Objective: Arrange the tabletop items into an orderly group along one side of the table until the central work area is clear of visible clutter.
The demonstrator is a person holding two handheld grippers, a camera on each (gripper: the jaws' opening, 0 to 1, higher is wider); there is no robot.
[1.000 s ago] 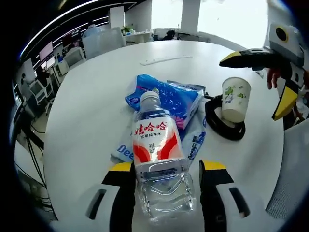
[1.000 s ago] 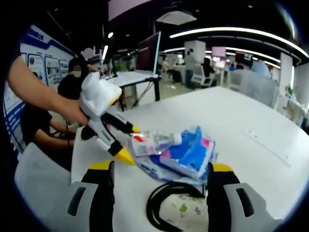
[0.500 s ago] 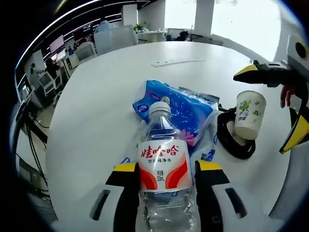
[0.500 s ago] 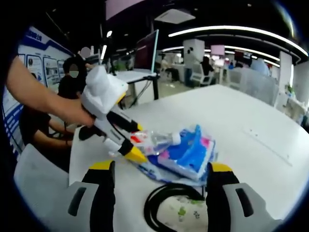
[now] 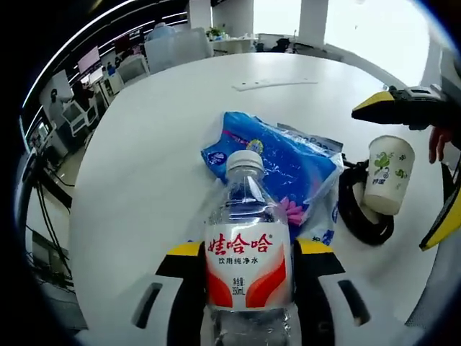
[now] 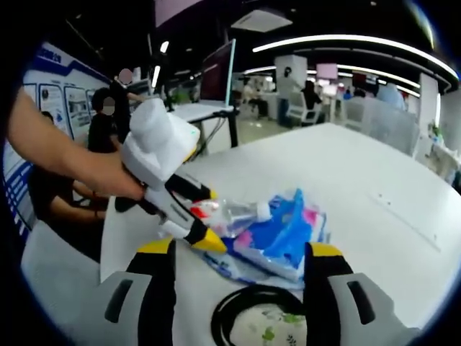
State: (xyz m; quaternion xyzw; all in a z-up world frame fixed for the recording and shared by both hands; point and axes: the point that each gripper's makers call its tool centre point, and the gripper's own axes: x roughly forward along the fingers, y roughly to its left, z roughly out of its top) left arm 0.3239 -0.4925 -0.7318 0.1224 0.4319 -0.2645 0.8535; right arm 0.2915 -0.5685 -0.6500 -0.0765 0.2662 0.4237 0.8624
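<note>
The left tool has two black jaws capped with yellow pads, each mounted on a pale grey base with a dark slot. Seen from the right gripper view at nine o'clock, the same left tool has a bulky white housing above black fingers with yellow tips, gripped by a bare-armed hand. The right tool is built alike: black jaws, yellow pads, grey slotted bases.

Clear bottle w/ white cap, red-white label; blue packet w/ pink flower print; white cup w/ green pattern; black cable coil; white table; grippers black-yellow
</note>
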